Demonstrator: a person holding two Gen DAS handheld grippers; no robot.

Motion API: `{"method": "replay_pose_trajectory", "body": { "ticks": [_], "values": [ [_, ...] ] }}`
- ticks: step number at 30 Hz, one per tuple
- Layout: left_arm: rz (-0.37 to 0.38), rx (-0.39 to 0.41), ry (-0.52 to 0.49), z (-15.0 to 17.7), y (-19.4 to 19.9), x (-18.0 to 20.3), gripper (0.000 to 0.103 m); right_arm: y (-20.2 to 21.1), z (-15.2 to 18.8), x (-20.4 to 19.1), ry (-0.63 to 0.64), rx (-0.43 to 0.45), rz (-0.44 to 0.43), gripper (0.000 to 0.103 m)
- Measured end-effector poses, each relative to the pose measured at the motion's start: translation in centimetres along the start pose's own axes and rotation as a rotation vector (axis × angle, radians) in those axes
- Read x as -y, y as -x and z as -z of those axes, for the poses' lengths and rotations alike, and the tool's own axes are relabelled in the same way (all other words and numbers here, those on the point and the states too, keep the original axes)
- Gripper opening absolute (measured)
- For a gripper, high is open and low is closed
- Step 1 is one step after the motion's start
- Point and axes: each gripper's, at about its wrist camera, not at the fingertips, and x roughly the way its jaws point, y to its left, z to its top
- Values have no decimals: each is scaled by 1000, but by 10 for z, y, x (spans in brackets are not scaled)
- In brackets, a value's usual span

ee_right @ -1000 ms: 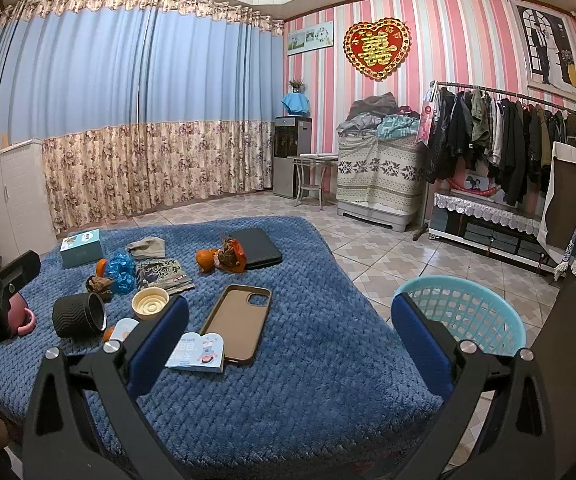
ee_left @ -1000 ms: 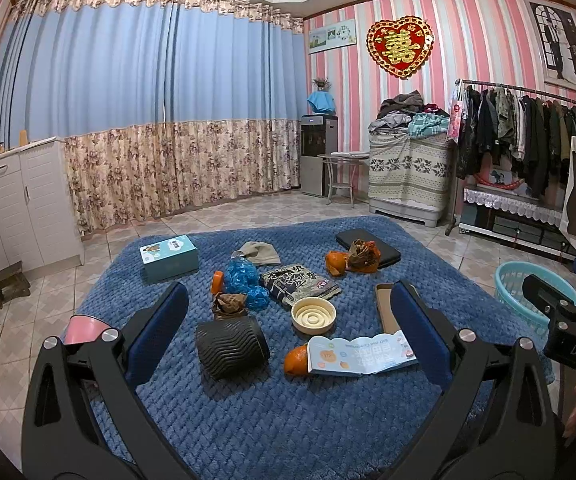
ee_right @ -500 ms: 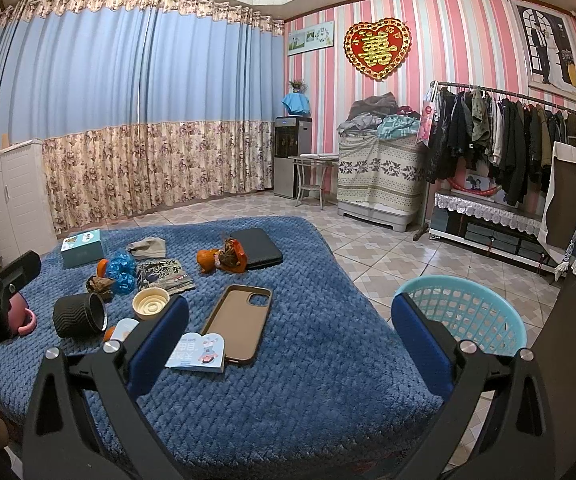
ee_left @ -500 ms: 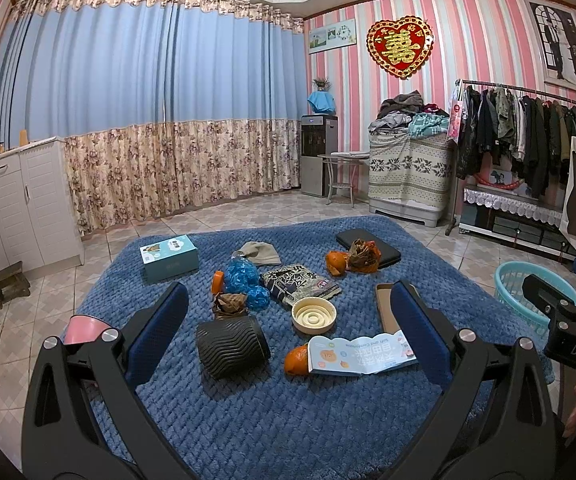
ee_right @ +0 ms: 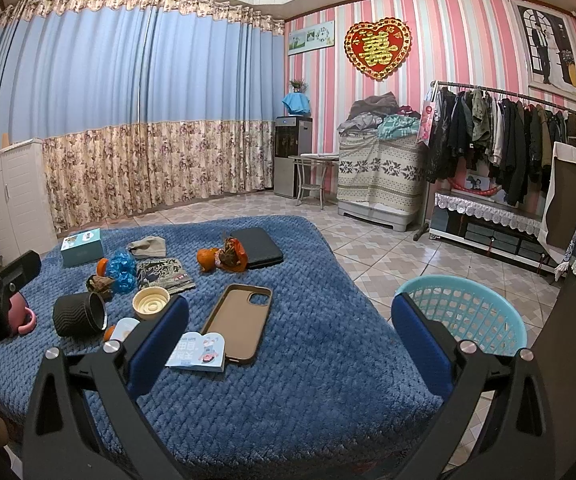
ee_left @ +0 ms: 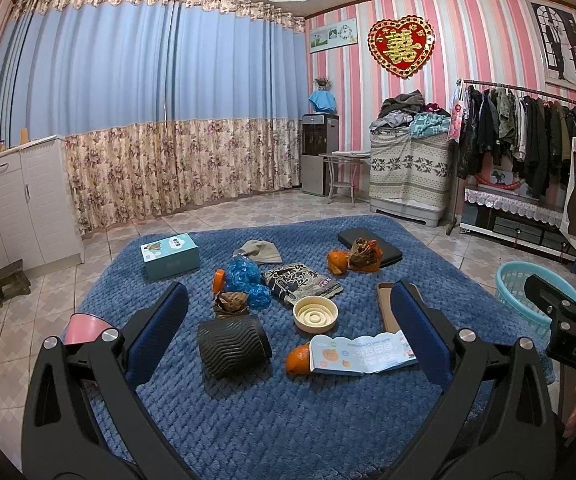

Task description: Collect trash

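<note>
— Two grippers were in view; how did each one stand?

— Both stood wide and held nothing. I had the left gripper (ee_left: 288, 330) above the near part of a blue blanket (ee_left: 288, 416), and the right gripper (ee_right: 289, 330) further right, over the blanket's edge.

— Where was the trash?

— Scattered across the blanket. An orange peel (ee_left: 299, 360) lay just beside a small booklet (ee_left: 361, 354), touching its left end. A crumpled brown wrapper (ee_left: 230, 302) sat behind a black ribbed cup (ee_left: 232, 346) that lay on its side. Crumpled blue plastic (ee_left: 244, 278) was just beyond the wrapper, with an orange lid (ee_left: 218, 279) at its left. Further back, another peel (ee_left: 336, 261) and a brown-and-orange wrapper (ee_left: 363, 255) rested against a black case (ee_left: 369, 242).

— And somewhere to put it?

— A light blue basket (ee_right: 461, 312) stood on the tiled floor beside the blanket's right edge — seen behind my right gripper's right finger (ee_right: 417, 342).
</note>
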Motion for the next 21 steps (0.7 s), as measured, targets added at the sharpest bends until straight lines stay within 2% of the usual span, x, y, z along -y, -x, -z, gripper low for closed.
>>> {"method": "replay_pose_trajectory", "body": {
  "ticks": [21],
  "values": [
    [0,-2,1,0,0,0,98,0,0,-1,0,-4,-3,99]
  ]
}}
